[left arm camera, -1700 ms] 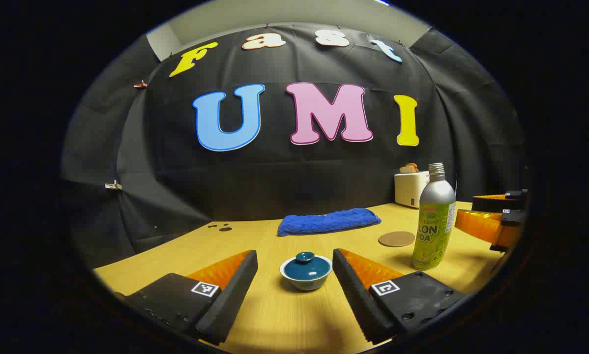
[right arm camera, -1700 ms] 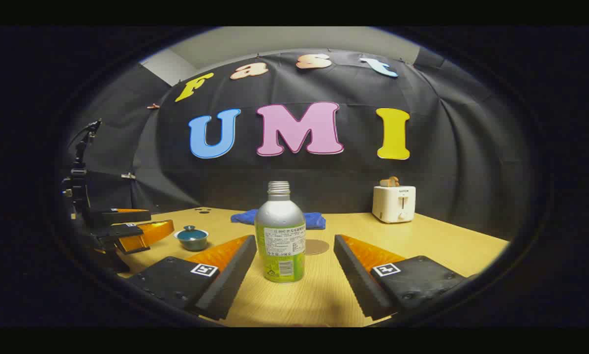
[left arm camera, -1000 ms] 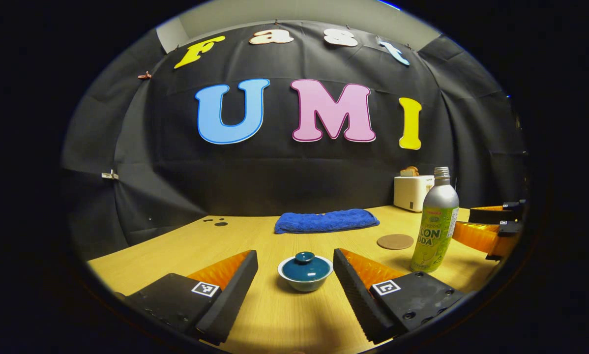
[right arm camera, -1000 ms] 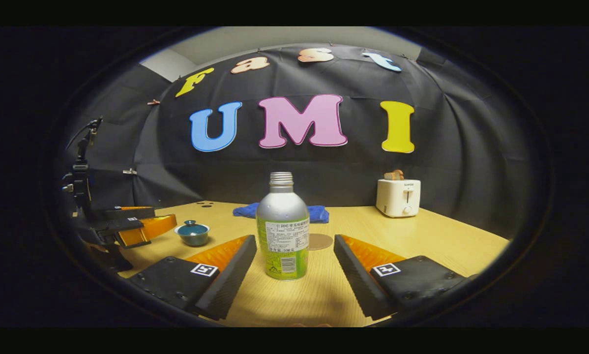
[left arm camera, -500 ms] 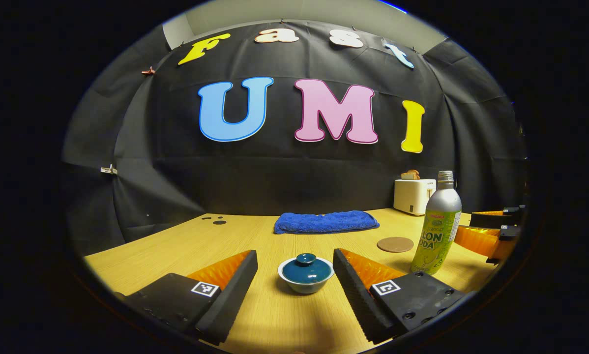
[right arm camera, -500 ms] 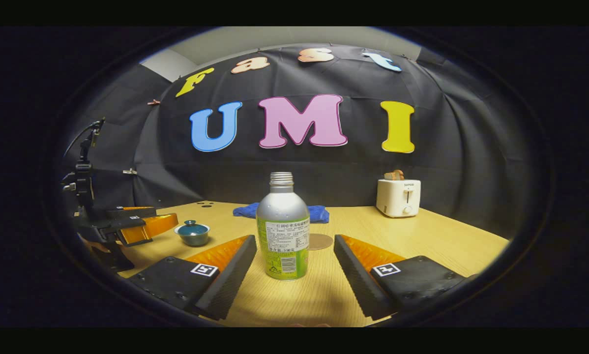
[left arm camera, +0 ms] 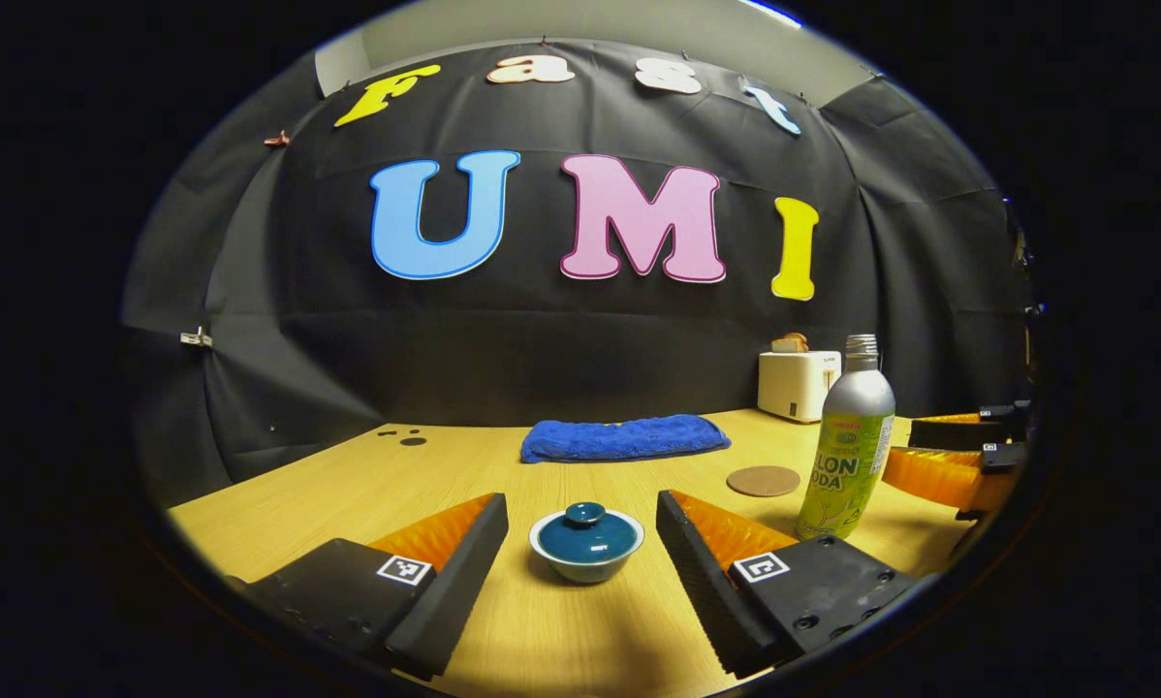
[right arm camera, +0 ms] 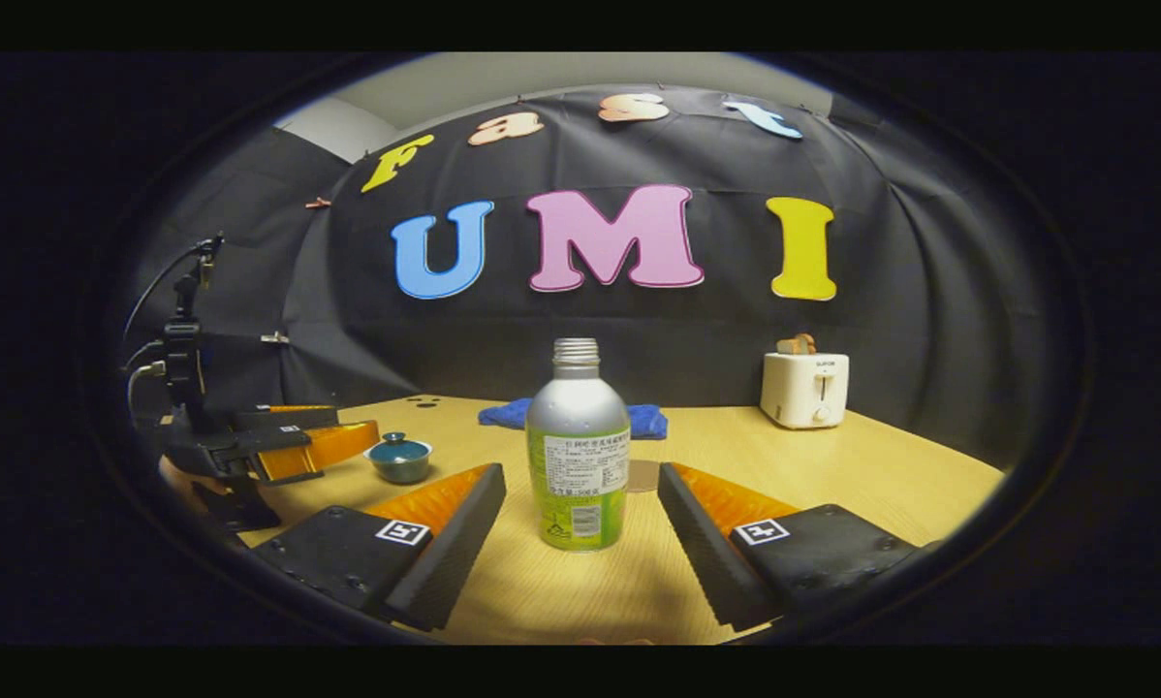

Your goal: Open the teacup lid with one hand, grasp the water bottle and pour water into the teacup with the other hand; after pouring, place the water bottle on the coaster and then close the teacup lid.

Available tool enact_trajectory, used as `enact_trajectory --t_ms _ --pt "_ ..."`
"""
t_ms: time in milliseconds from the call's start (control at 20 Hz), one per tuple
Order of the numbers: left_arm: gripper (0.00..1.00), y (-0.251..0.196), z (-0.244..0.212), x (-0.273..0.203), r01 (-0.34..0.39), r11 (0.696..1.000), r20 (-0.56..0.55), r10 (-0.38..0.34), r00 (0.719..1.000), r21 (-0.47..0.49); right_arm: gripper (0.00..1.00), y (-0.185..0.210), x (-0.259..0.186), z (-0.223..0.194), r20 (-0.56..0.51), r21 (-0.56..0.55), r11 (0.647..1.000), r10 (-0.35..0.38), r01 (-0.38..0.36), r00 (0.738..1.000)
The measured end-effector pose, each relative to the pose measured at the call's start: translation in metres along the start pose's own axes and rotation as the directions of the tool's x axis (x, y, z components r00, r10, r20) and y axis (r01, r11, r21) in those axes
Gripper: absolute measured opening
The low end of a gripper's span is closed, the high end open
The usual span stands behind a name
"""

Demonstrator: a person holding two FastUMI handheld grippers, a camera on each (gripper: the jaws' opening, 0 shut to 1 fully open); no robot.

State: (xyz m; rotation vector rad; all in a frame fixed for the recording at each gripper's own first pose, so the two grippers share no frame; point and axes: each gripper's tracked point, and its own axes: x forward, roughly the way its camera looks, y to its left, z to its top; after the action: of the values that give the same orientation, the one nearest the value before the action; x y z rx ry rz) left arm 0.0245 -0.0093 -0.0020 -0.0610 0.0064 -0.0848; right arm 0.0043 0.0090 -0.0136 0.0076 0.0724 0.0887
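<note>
Left gripper (left arm camera: 581, 528) spread wide — lidded teacup (left arm camera: 586, 542) ahead between its fingers, untouched. Right gripper (right arm camera: 581, 499) spread too, flanking upright water bottle (right arm camera: 579, 456) — no contact.

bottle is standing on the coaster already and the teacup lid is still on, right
Not quite. The bottle stands on the bare table, beside the coaster, not on it; the left gripper view shows the coaster uncovered. The lid is on the teacup, as you say.
</note>
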Motion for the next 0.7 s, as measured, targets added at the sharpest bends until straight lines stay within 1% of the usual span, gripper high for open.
enact_trajectory --t_ms 100,200,350,500,650,700 --pt "0.97 0.004 -0.002 0.009 0.0 1.0 -0.013 0.0 1.0 0.004 0.98 0.0 0.0 -0.002 -0.015 0.006 1.0 -0.005 0.005 1.0" --pt "0.97 0.006 -0.005 0.021 0.004 1.0 -0.031 -0.004 0.999 0.02 0.98 -0.001 0.0 0.003 -0.007 0.007 1.0 -0.013 0.013 1.0" --pt "0.96 0.003 -0.01 0.039 0.035 0.999 -0.071 -0.033 0.997 0.026 0.98 -0.007 -0.002 0.013 0.016 0.002 0.999 -0.036 0.036 0.999" --pt "0.92 -0.001 -0.016 0.054 0.058 0.998 -0.122 -0.053 0.991 0.037 0.98 -0.015 -0.002 0.02 0.03 0.0 0.999 -0.05 0.05 0.998" --pt "0.83 -0.005 -0.024 0.065 0.069 0.995 -0.173 -0.055 0.983 0.078 0.98 -0.015 -0.001 0.023 0.033 -0.003 0.999 -0.052 0.052 0.998" --pt "0.81 -0.006 -0.025 0.068 0.075 0.993 -0.184 -0.058 0.981 0.087 0.98 -0.015 -0.001 0.023 0.032 -0.001 0.999 -0.049 0.049 0.998"
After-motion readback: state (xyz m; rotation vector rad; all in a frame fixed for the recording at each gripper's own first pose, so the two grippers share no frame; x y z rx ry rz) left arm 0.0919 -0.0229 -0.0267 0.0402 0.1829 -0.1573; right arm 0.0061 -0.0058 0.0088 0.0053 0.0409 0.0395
